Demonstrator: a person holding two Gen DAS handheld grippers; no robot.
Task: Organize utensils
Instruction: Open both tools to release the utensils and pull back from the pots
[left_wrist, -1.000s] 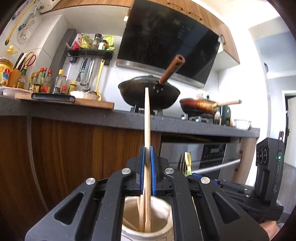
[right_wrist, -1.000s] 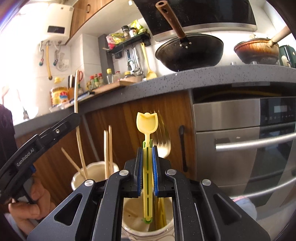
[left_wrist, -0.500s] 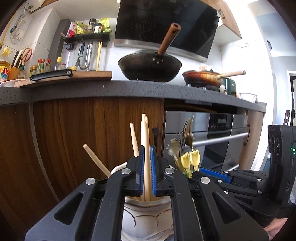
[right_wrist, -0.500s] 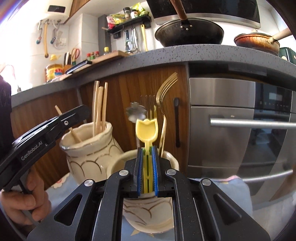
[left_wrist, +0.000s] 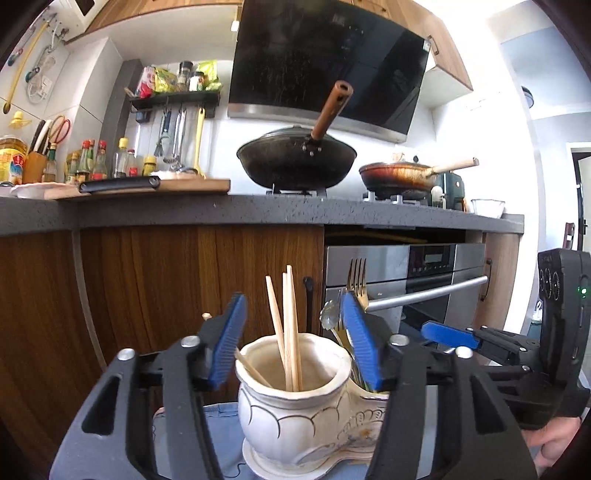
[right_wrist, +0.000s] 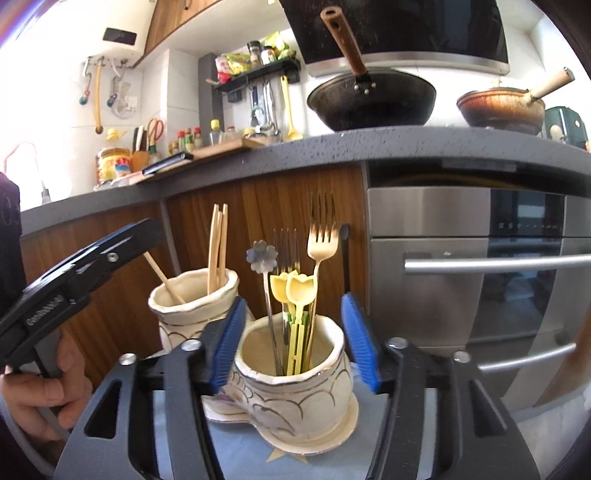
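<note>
Left wrist view: chopsticks (left_wrist: 290, 325) upright in pot (left_wrist: 291, 406), both grippers' jaws apart, empty.

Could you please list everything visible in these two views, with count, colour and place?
Jars: two, cream, side by side on a blue cloth.
Chopsticks: four, wooden, in the left jar.
Forks: two, one gold and one silver, in the right jar.
Tulip picks: two, yellow, right jar.
Flower stick: one, silver, right jar.
Wok: one, black, on the stove.
Pan: one, brown, right of the wok.
Board: one, wooden, on the counter.
Oven: one, steel, under the counter.
Left gripper: open, around the chopstick jar.
Right gripper: open, around the right jar.
</note>
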